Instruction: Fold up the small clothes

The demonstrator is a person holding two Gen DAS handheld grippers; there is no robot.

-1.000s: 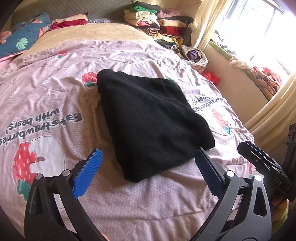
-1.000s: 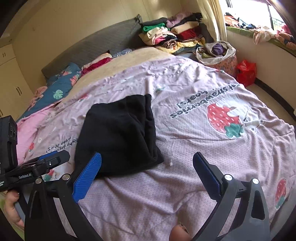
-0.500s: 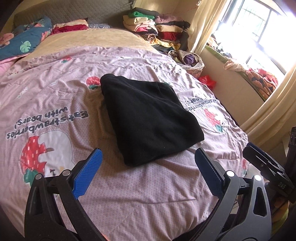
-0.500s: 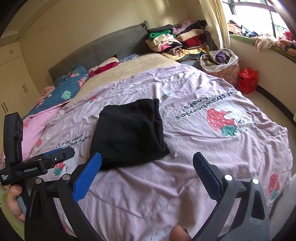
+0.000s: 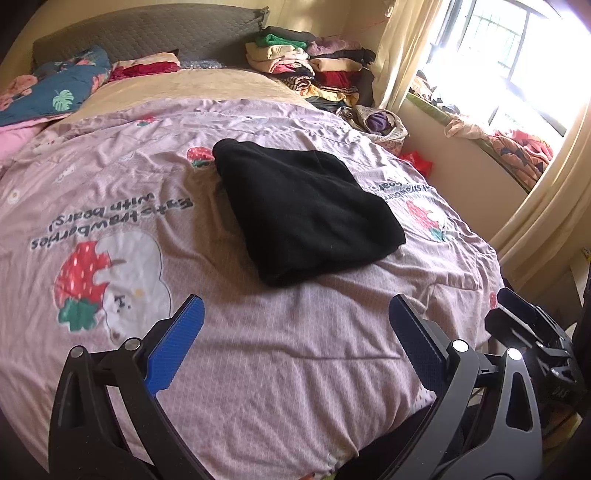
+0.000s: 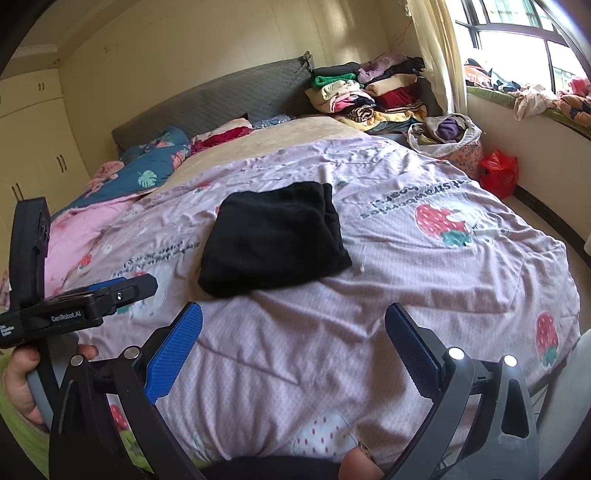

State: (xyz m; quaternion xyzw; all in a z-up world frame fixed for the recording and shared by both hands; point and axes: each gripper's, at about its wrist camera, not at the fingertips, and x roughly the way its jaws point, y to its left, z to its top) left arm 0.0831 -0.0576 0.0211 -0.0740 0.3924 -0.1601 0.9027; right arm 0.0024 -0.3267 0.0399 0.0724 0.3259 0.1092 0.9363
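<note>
Change since earlier frames: both grippers drawn back from the bed toward its near edge; black garment now smaller and farther off in both views, more of the room showing.
Left gripper (image 5: 293, 325): blue-padded fingers spread wide, nothing between them, held above the near part of the pink duvet (image 5: 110, 177), well apart from the garment.
Right gripper (image 6: 293, 328): fingers likewise spread wide, holding nothing, over the near edge of the bed.
Black garment (image 5: 306, 210): folded into a compact, roughly rectangular bundle, lying flat near the middle of the duvet, between the two strawberry prints; in the right wrist view (image 6: 273, 240) a thicker layered edge visible along its far right side.
Duvet: pink, wrinkled, printed with strawberries and upside-down lettering.
Clothes pile (image 5: 314, 70): stacked folded pieces at the far right corner of the bed, beside the grey headboard (image 5: 147, 33).
Floral quilt (image 5: 48, 92): bunched at the far left, by the headboard.
Bag of laundry (image 6: 448, 134): on the floor at the far right, with a red plastic bag (image 6: 498, 171) just beside it.
Window (image 6: 517, 40): bright, right side, more cloth heaped on its sill.
Person's hand (image 6: 18, 384): gripping the left device's handle, seen low at the left of the right wrist view.
</note>
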